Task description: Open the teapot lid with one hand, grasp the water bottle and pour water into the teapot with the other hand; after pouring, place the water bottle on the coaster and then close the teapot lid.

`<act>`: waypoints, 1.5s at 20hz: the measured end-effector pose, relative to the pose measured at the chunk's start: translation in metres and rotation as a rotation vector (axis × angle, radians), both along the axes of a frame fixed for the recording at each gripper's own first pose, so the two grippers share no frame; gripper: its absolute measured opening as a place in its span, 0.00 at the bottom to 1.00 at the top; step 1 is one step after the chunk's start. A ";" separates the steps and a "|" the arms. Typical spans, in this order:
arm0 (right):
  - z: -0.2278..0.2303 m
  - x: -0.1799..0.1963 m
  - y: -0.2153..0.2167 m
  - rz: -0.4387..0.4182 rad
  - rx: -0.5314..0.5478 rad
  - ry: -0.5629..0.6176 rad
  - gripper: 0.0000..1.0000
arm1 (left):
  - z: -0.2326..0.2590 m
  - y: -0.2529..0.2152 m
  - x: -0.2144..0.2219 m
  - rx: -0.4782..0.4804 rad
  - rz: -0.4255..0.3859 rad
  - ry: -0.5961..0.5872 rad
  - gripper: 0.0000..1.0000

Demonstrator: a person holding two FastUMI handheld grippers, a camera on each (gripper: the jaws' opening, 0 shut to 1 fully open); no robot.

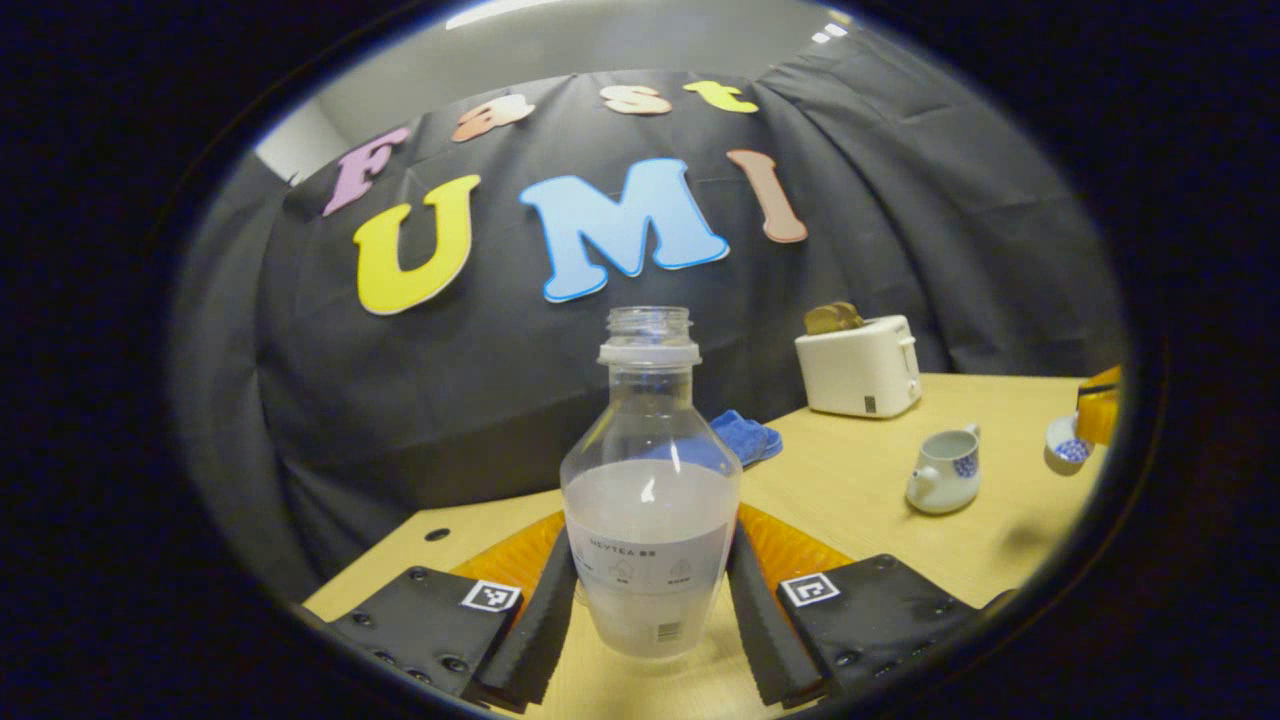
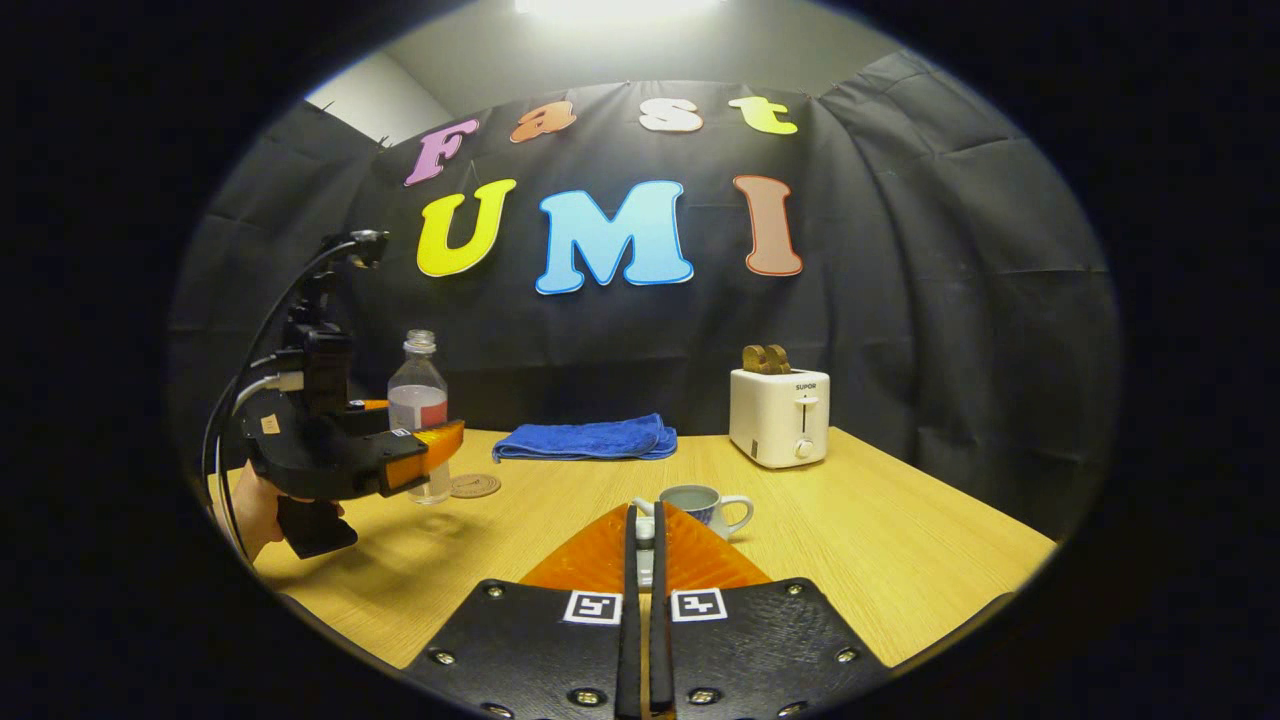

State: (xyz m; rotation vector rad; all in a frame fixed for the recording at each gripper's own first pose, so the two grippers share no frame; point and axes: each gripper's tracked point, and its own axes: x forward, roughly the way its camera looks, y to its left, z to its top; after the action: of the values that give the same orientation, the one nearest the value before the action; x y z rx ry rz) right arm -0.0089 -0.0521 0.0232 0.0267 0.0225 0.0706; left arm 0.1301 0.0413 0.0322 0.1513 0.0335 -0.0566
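A clear uncapped water bottle (image 1: 650, 480), about half full of cloudy water, stands between my left gripper's (image 1: 650, 600) fingers, which press on both its sides. In the right gripper view that bottle (image 2: 417, 400) is at the table's left with the left gripper (image 2: 425, 445) around it, next to a round coaster (image 2: 474, 486). The white teapot (image 1: 944, 470) with blue pattern sits lidless at the right. My right gripper (image 2: 641, 545) is shut on a small white piece, the teapot lid (image 1: 1069, 447), just in front of the teapot (image 2: 705, 504).
A white toaster (image 2: 779, 416) with toast stands at the back right of the wooden table (image 2: 900, 540). A folded blue cloth (image 2: 588, 439) lies at the back middle. A hand (image 2: 250, 515) holds the left gripper at the table's left edge.
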 end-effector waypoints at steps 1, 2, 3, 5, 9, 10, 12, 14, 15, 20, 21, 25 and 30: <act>0.000 0.002 0.001 0.001 -0.003 -0.001 0.04 | 0.000 0.011 0.006 -0.050 0.008 0.001 0.87; 0.000 0.003 0.001 -0.002 -0.008 -0.002 0.04 | -0.002 0.019 0.009 -0.098 0.012 0.003 0.87; -0.001 0.005 -0.001 -0.005 -0.012 -0.001 0.04 | -0.001 0.027 0.014 -0.136 0.009 0.004 0.87; -0.003 0.008 -0.002 -0.009 -0.016 0.002 0.04 | -0.001 0.036 0.026 -0.177 0.012 0.004 0.87; -0.015 0.016 -0.006 -0.010 0.000 0.038 0.04 | 0.005 0.045 0.061 -0.175 0.015 -0.013 0.86; -0.015 0.016 -0.007 -0.012 0.008 0.042 0.04 | 0.003 0.046 0.071 -0.176 0.016 -0.009 0.87; -0.017 0.016 -0.010 -0.020 0.014 0.048 0.04 | -0.009 0.052 0.093 -0.189 0.032 0.007 0.86; -0.017 0.017 -0.014 -0.032 0.009 0.046 0.04 | -0.023 0.055 0.113 -0.189 0.039 0.022 0.87; -0.017 0.017 -0.016 -0.035 0.004 0.044 0.04 | -0.028 0.056 0.118 -0.186 0.043 0.029 0.86; -0.020 0.021 -0.017 -0.037 0.003 0.054 0.04 | -0.045 0.061 0.132 -0.191 0.069 0.053 0.86; -0.021 0.021 -0.019 -0.040 0.001 0.055 0.04 | -0.048 0.060 0.133 -0.186 0.067 0.058 0.86; -0.021 0.021 -0.020 -0.050 0.003 0.057 0.04 | -0.053 0.059 0.140 -0.192 0.065 0.066 0.87; -0.022 0.021 -0.020 -0.046 0.001 0.064 0.04 | -0.054 0.058 0.137 -0.195 0.070 0.058 0.88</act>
State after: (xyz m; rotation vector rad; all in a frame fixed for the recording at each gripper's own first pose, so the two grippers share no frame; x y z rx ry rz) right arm 0.0120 -0.0720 0.0008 0.0305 0.0857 0.0240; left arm 0.2674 0.0991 -0.0215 -0.0464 0.0907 0.0058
